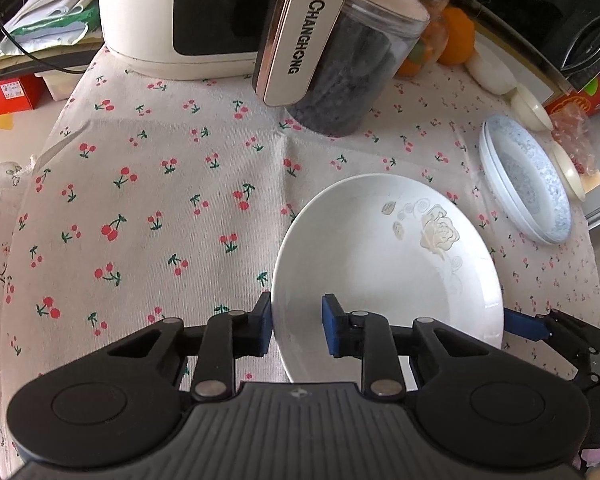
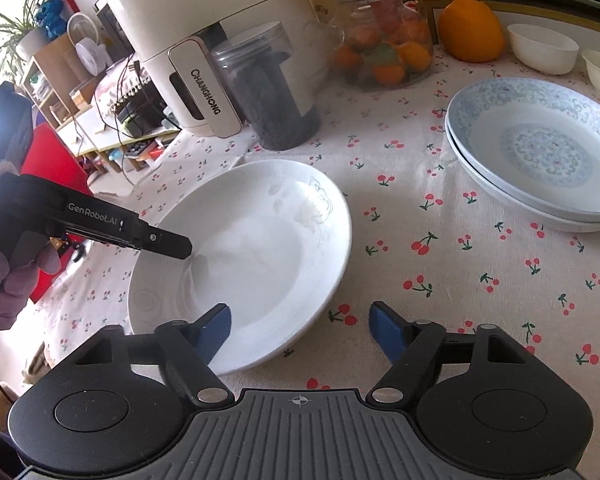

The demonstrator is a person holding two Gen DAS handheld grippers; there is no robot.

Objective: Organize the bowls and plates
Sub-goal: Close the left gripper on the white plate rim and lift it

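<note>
- Two hand-held grippers work on one white plate [image 1: 384, 264], which lies on the table [image 1: 160, 184] under a cherry-print cloth.
- Your left hand-held gripper [image 1: 296, 326] straddles the near-left rim of the white plate: one blue pad sits outside the rim, the other inside the well. The jaws stand close together; the outer pad meets the rim, while the inner pad shows a narrow gap, so you cannot tell whether the grip is firm.
- In the right wrist view, your left hand-held gripper reaches over the plate's far-left rim, held by a hand [image 2: 8, 280].
- Your right hand-held gripper [image 2: 300, 330] has its jaws wide apart. Its left pad lies over the plate's near rim; its right pad hangs over bare cloth beside the plate. Neither pad presses on the plate.
- A stack of two blue-patterned plates [image 2: 540, 152] rests on the table to the right of the white plate, well apart from it.
- Small white bowls [image 2: 544, 48] stand beyond the blue-patterned stack, near an orange [image 2: 470, 28].
- A white appliance [image 2: 220, 20], a clear jar with dark contents [image 2: 272, 92] and a glass jar of fruit [image 2: 384, 44] line the far side of the table.
</note>
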